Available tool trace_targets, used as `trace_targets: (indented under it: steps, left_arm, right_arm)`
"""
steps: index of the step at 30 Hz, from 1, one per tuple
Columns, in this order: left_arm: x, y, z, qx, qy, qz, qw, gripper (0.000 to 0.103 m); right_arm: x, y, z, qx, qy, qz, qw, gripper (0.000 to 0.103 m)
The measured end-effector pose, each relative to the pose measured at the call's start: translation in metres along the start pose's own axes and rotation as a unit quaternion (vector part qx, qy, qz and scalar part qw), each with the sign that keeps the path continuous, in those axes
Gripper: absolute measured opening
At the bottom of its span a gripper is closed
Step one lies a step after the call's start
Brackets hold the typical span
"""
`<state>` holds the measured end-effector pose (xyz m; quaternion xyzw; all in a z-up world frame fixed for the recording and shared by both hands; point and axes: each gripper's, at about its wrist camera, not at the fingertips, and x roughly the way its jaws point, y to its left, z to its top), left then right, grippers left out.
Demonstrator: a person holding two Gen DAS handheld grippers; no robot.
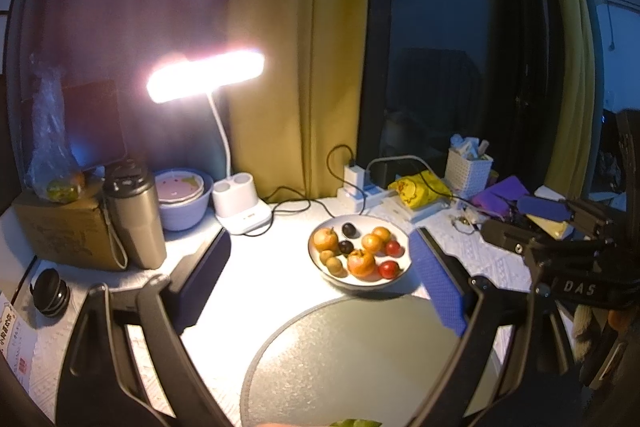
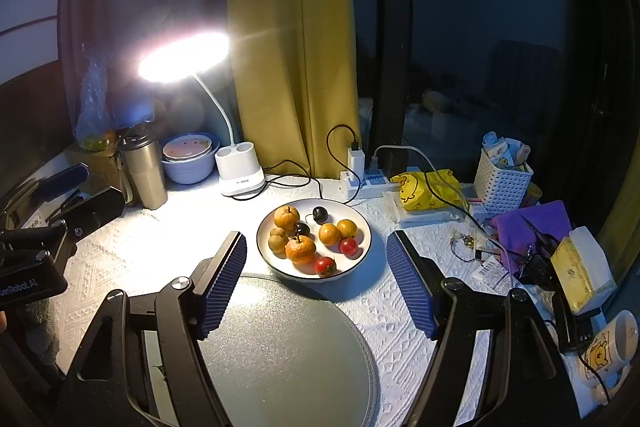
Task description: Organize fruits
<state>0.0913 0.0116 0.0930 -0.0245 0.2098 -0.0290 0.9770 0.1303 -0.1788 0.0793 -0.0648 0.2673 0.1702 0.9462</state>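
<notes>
Two grippers hang over the table and neither has anything in it. The left gripper (image 1: 320, 279) has its jaws spread wide, blue pads either side of bare tablecloth, and the right gripper (image 2: 316, 279) is the same, open and empty, pointing down toward the white bowl (image 2: 362, 251). That bowl sits in the middle of the table, right at the far edge of a big round grey tray (image 2: 288, 351) that lies nearest us with nothing on the part I can see. In the bowl it's a mixed heap: oranges (image 2: 301, 250) scattered across it, a couple of red tomatoes (image 2: 348, 246) on the near right side, two dark round fruits (image 2: 320, 214) toward the back, cherries perhaps, hard to tell in this light, and small brownish ones (image 2: 277, 243) on the left. Behind it the desk lamp (image 2: 184, 57) blazes white, with a steel flask (image 2: 144, 167) and a stack of bowls (image 2: 191, 157) off to the left. Over on the right, a power strip (image 2: 366, 183), a yellow bag (image 2: 426, 189) and a white basket (image 2: 502, 183).
</notes>
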Motion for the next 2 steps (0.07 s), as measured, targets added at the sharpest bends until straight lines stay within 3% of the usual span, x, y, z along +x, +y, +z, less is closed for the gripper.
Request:
trace_targets:
  steps: [2]
  left_arm:
    - [0.0082,-0.0006,-0.0014,0.003,0.009,-0.002,0.9999,0.091]
  right_arm:
    - [0.0041,-0.003,-0.0014,0.0,0.003,0.001,1.0,0.076]
